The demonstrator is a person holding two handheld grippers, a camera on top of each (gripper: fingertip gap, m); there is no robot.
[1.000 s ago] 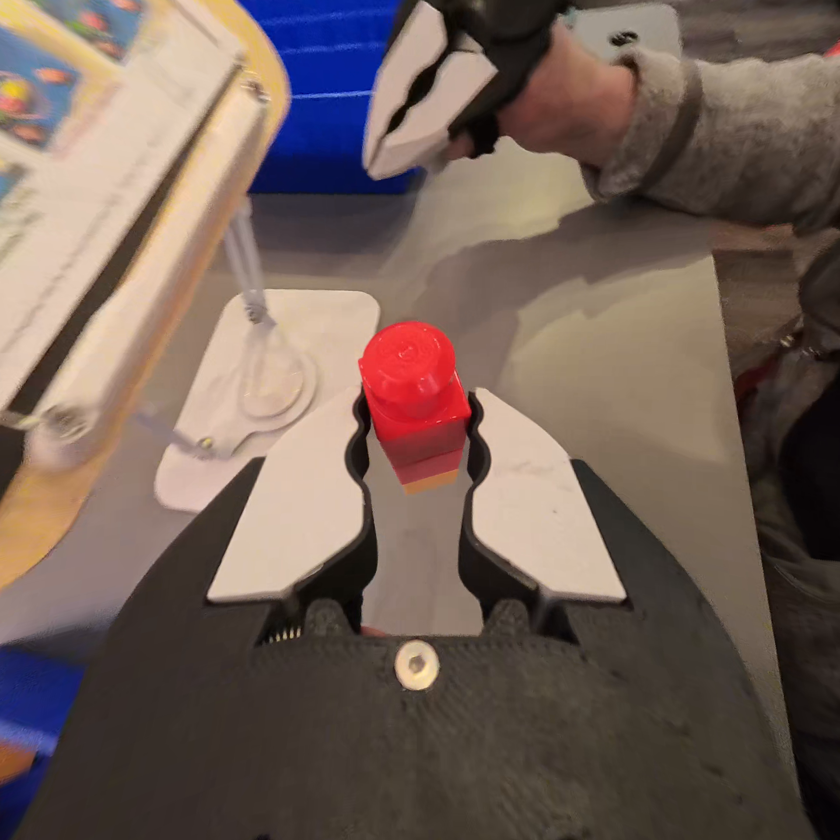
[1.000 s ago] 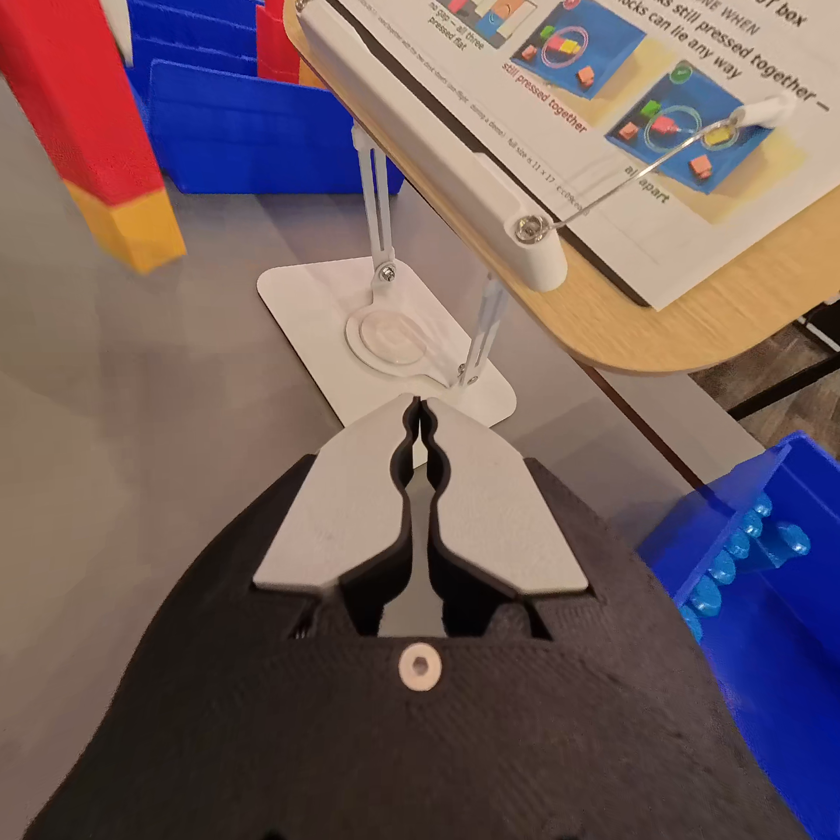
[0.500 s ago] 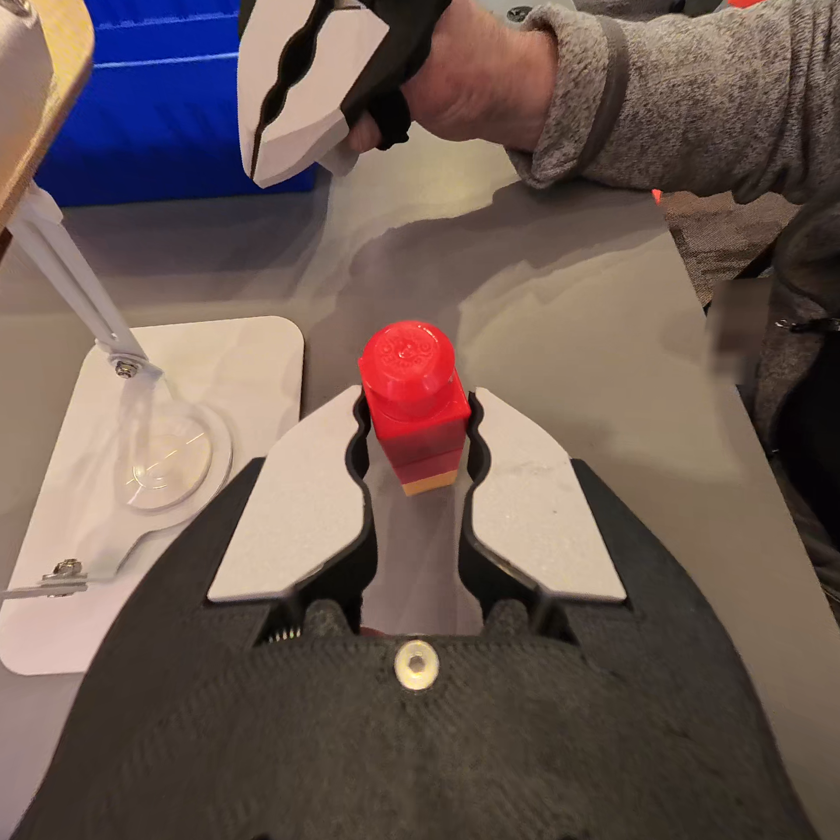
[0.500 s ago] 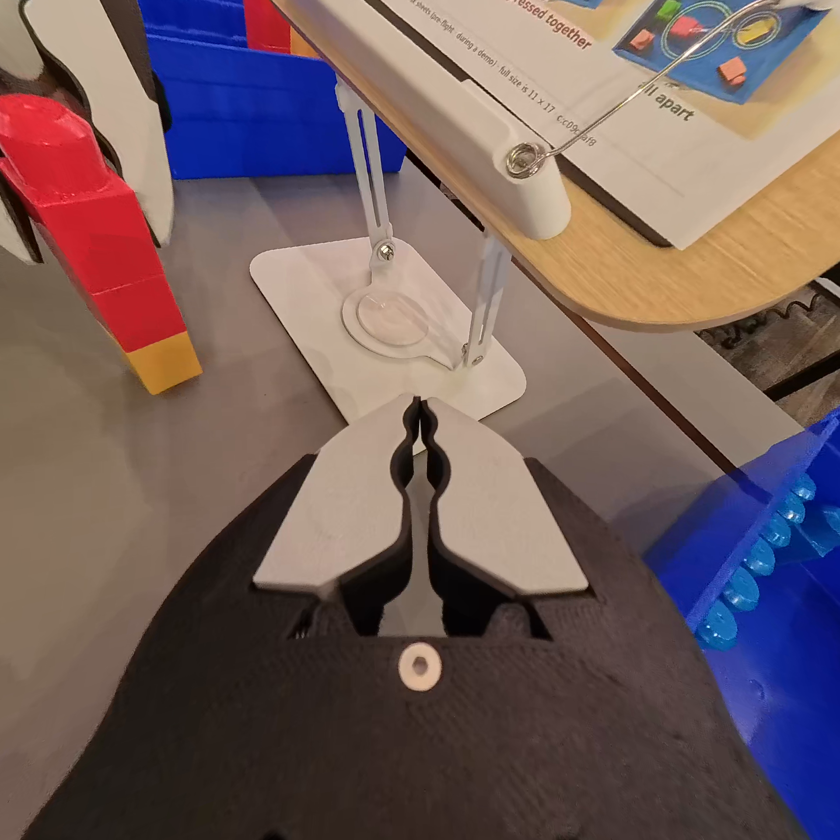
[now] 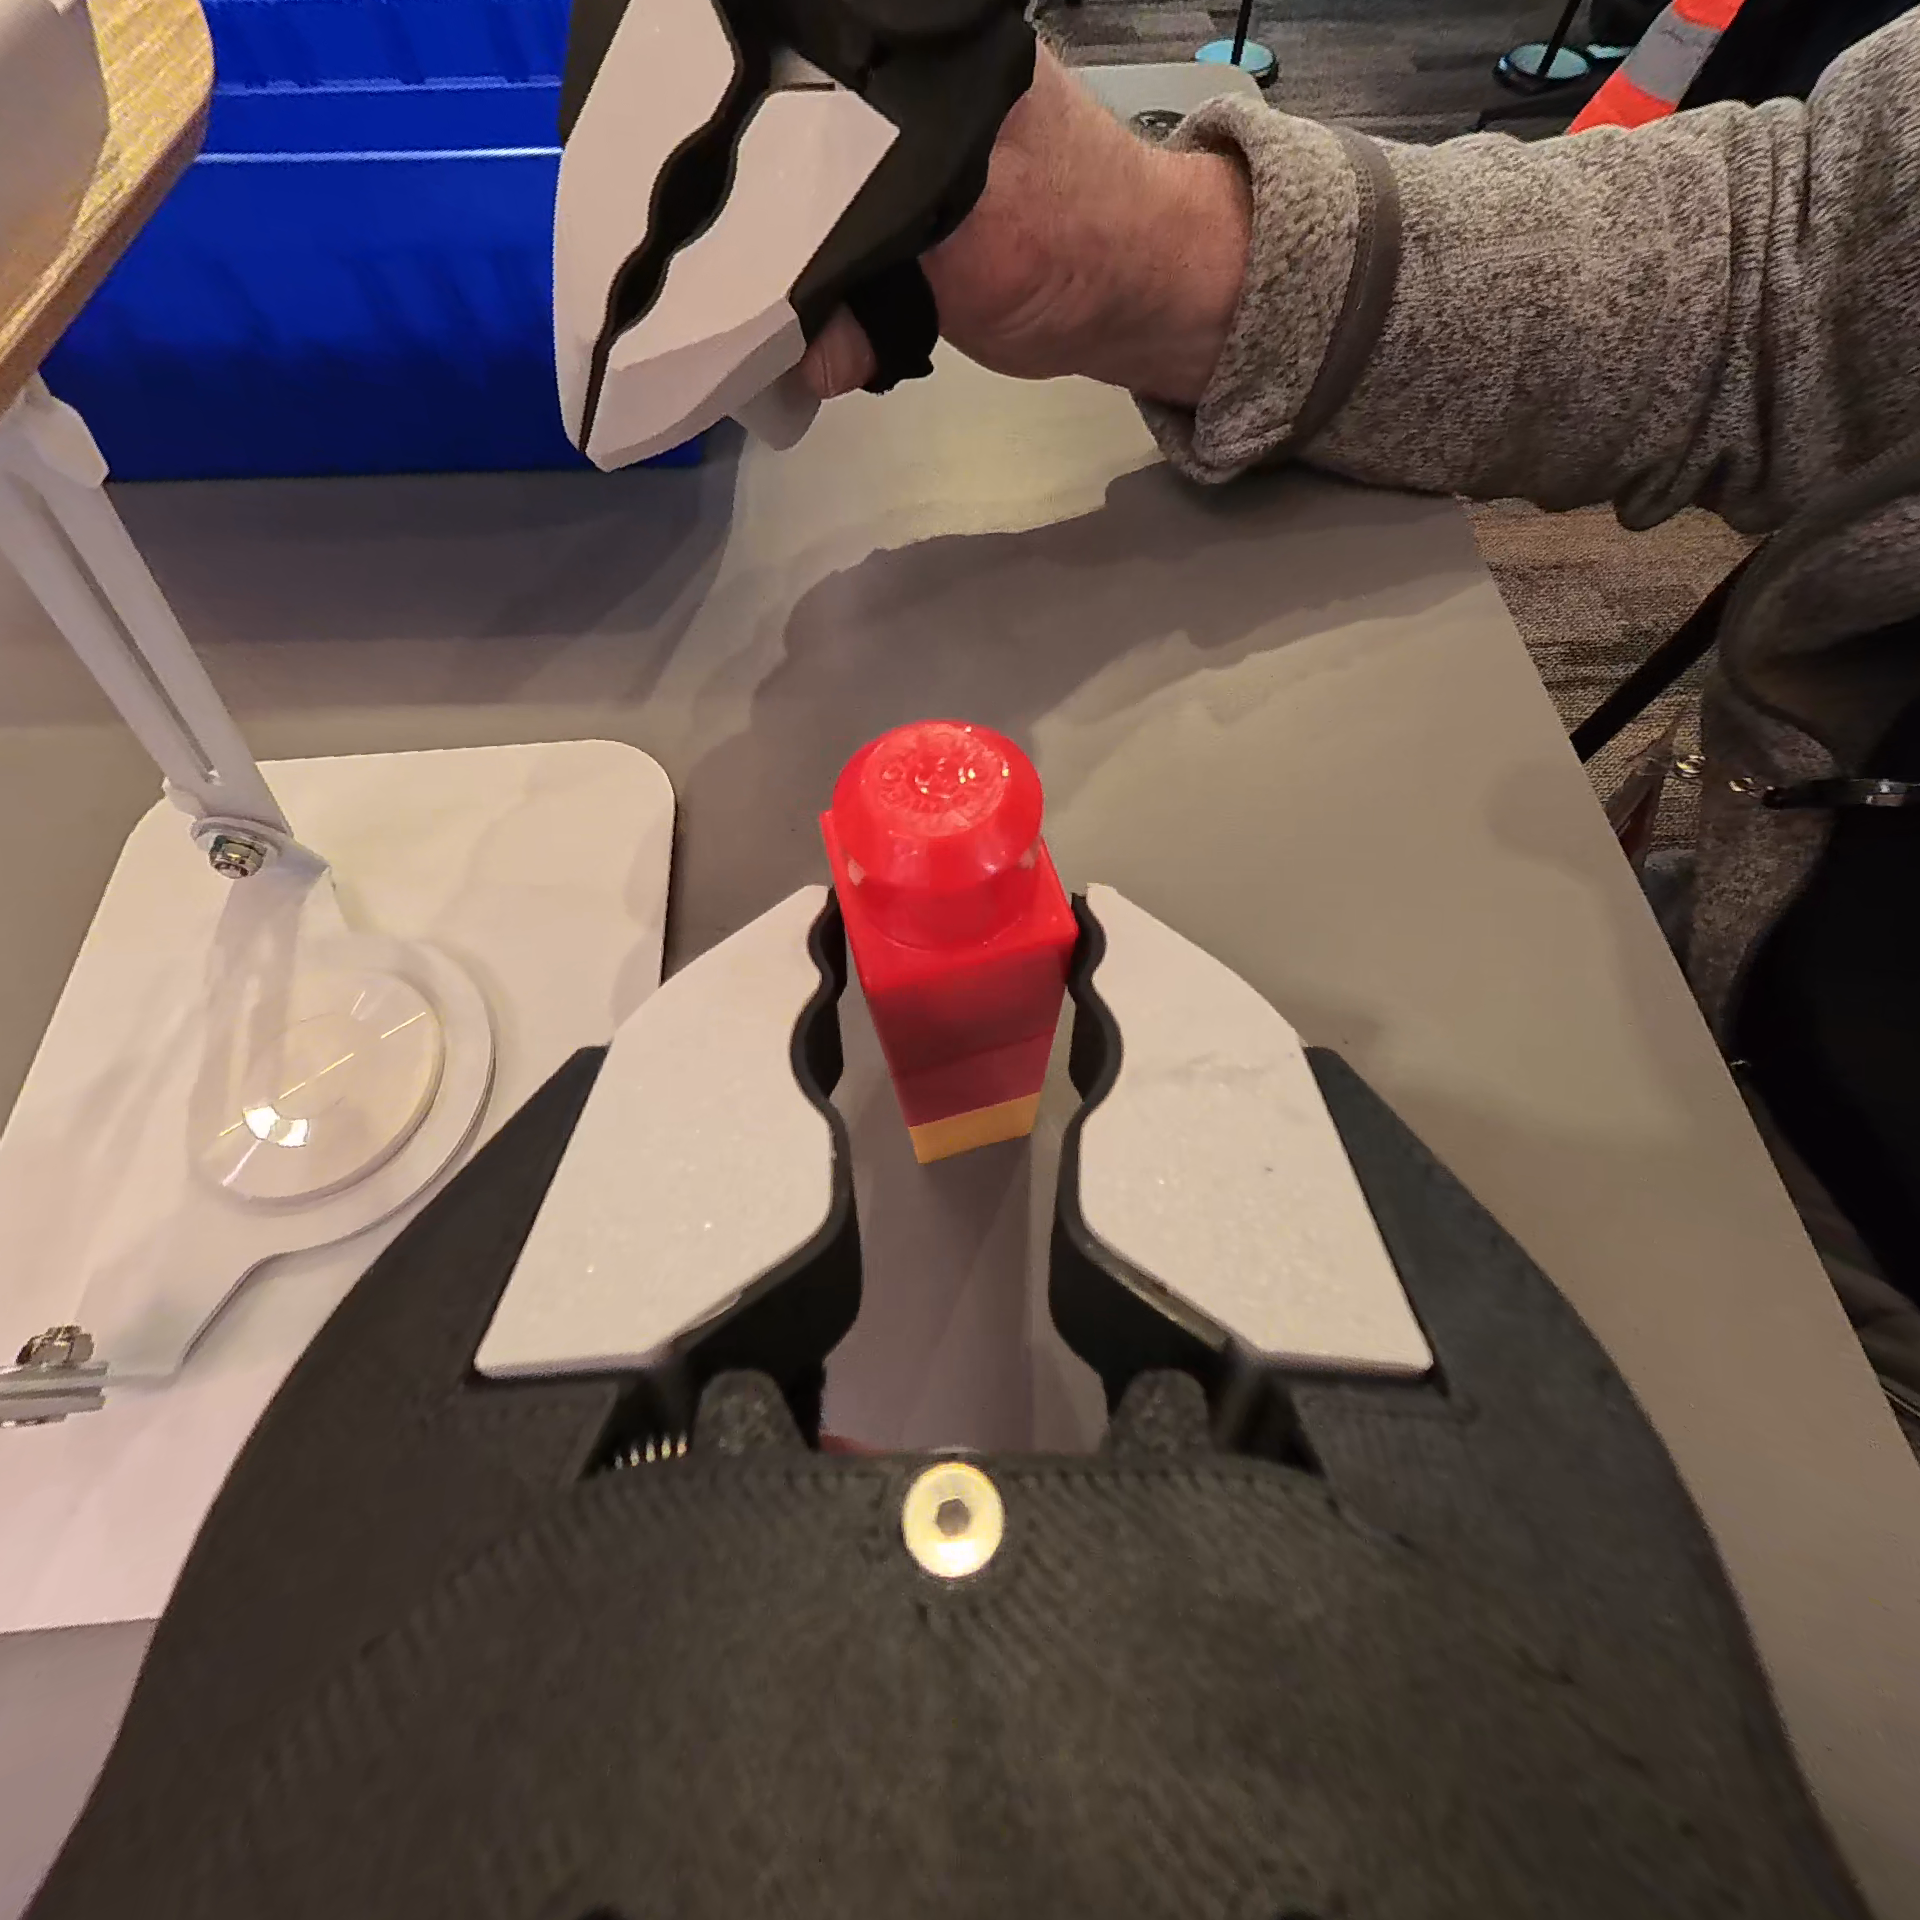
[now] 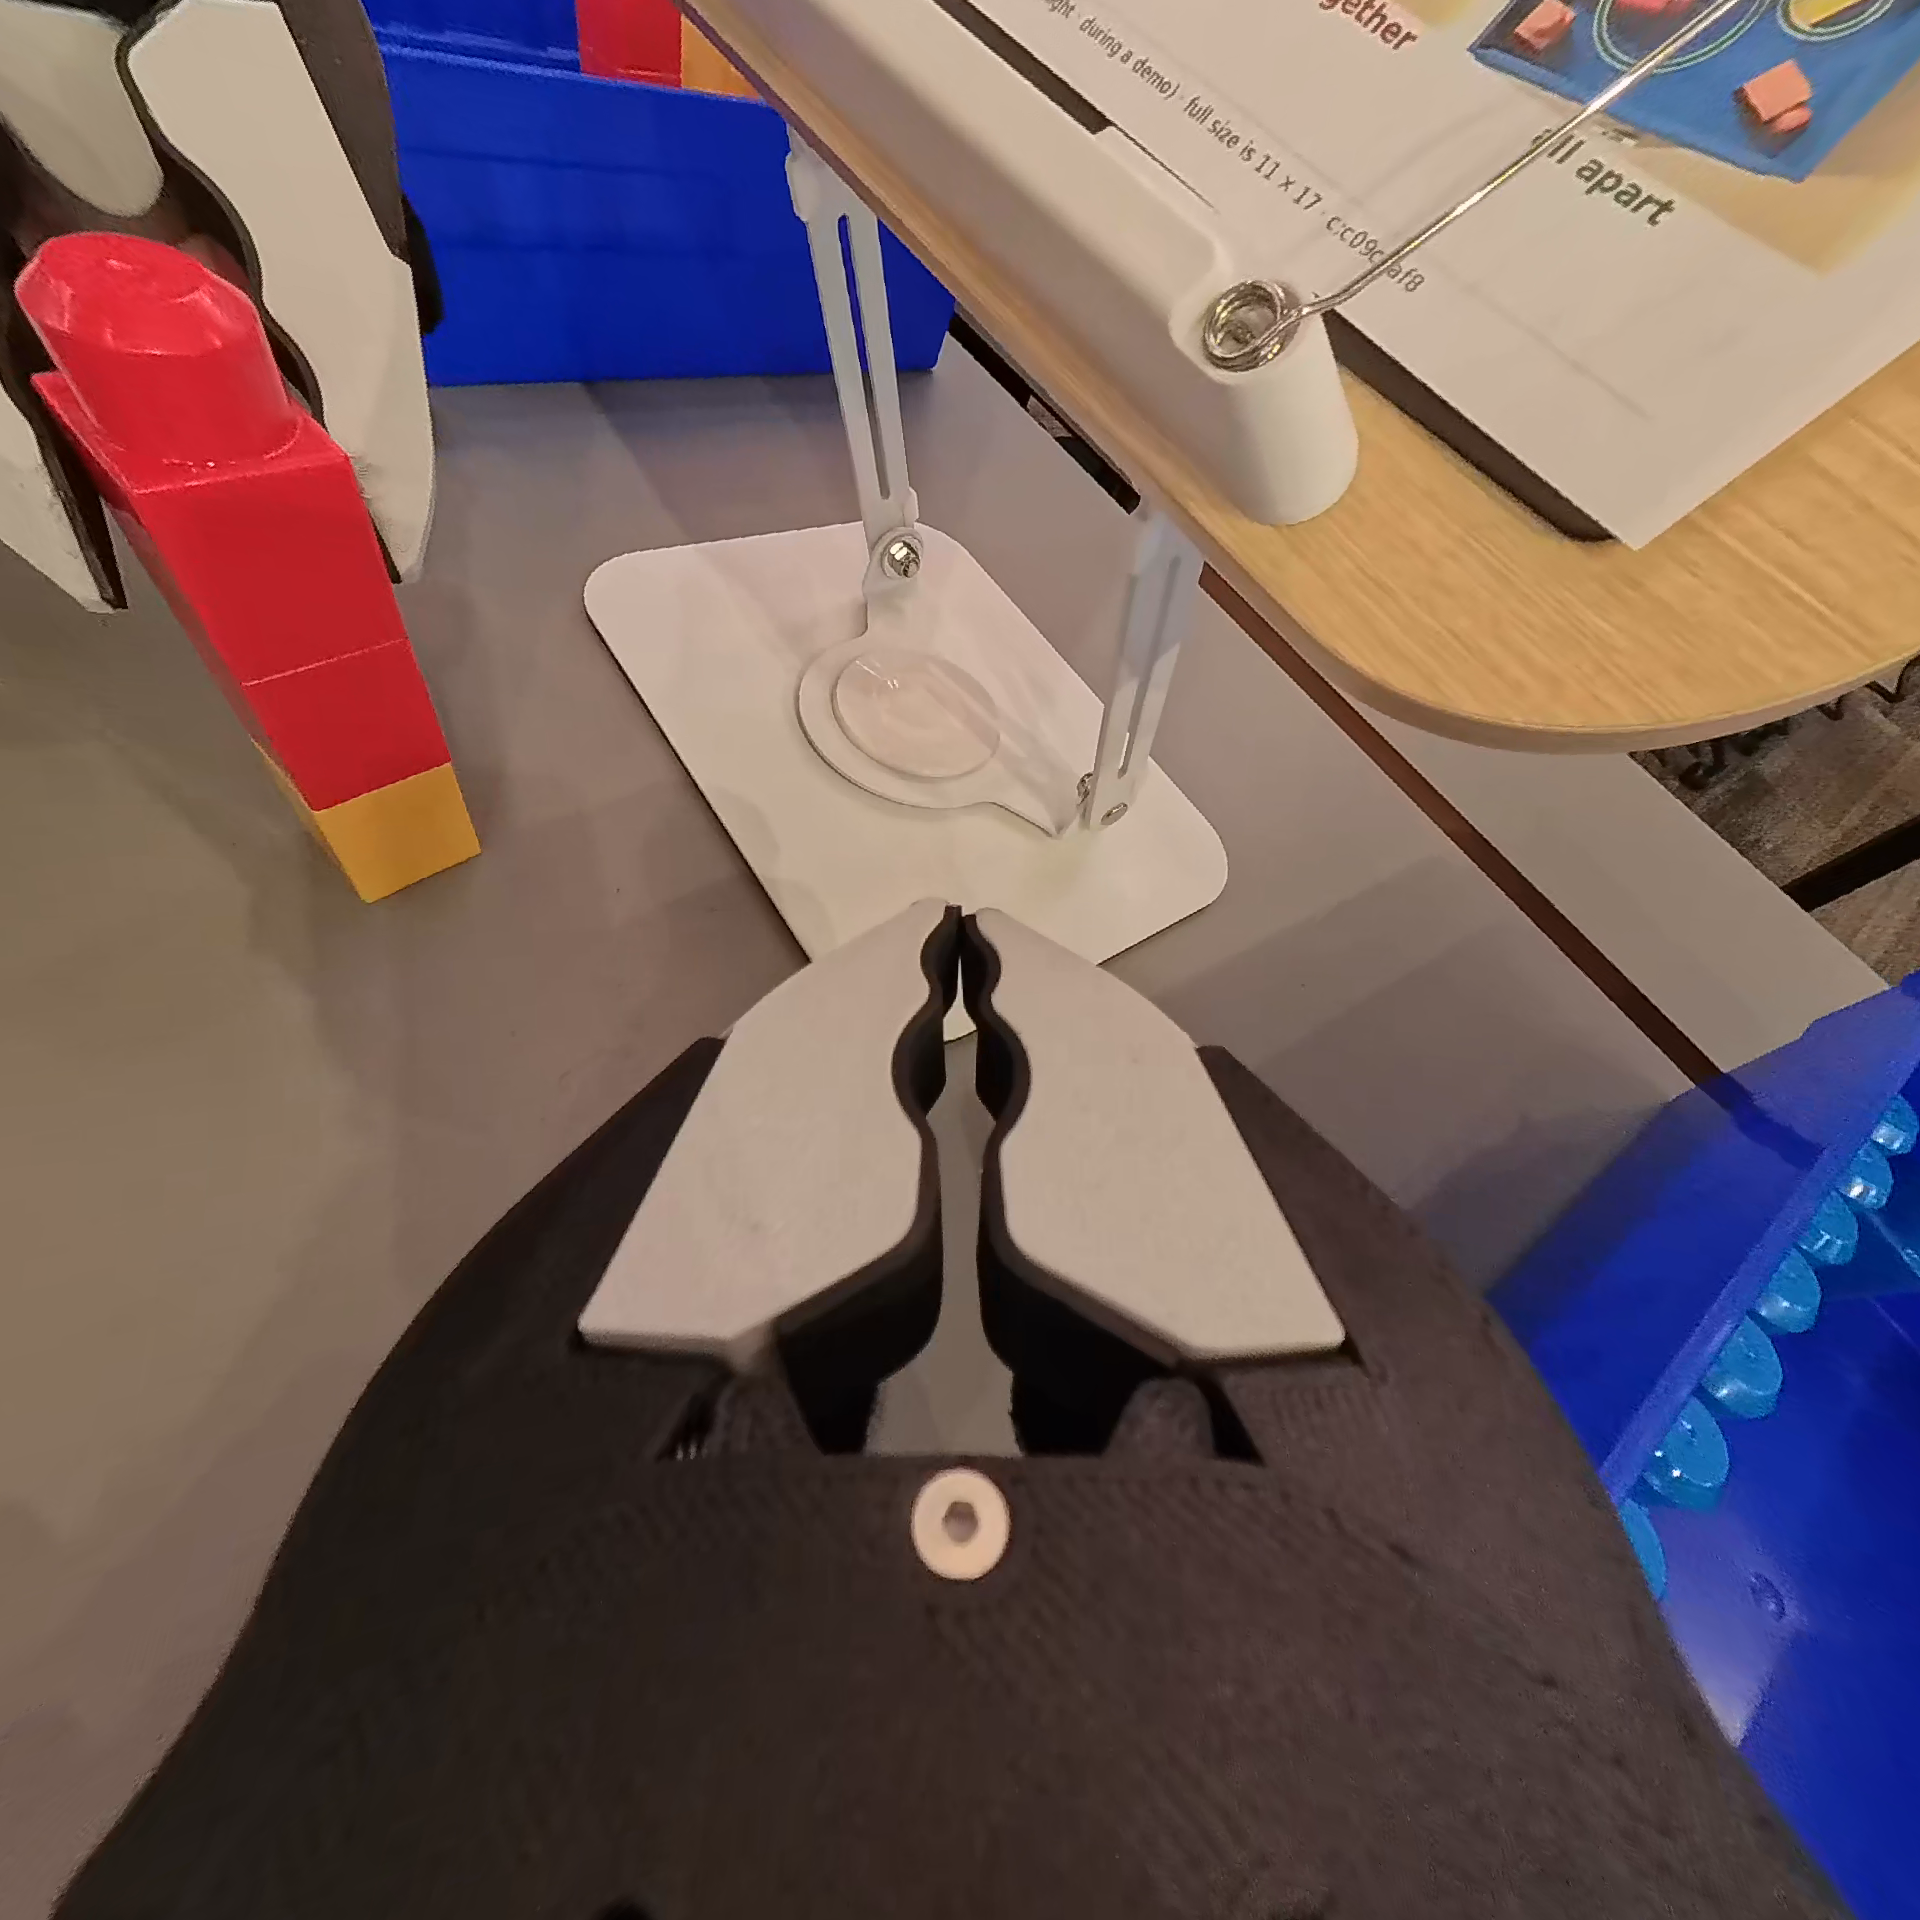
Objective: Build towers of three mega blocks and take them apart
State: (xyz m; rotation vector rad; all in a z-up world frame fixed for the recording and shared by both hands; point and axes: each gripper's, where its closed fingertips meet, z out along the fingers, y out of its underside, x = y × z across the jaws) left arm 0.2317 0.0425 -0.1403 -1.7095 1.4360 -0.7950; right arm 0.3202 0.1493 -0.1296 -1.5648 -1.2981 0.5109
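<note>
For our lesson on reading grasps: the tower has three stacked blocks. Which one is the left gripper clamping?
The top red block, the one with the round stud showing. The left gripper squeezes its sides; the second red block and the yellow bottom block hang below the fingertips.

Grey matte table, white flat stand base with a clear round disc set on it, slotted white struts, tilted wooden board carrying a printed sheet pinned by a wire clip, blue plastic bins behind and at the table's edge.

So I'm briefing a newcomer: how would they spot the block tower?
On the grey table, left of the white stand base, the left gripper clamps a three-block tower. It alone stacks two red blocks on a yellow one.
</note>
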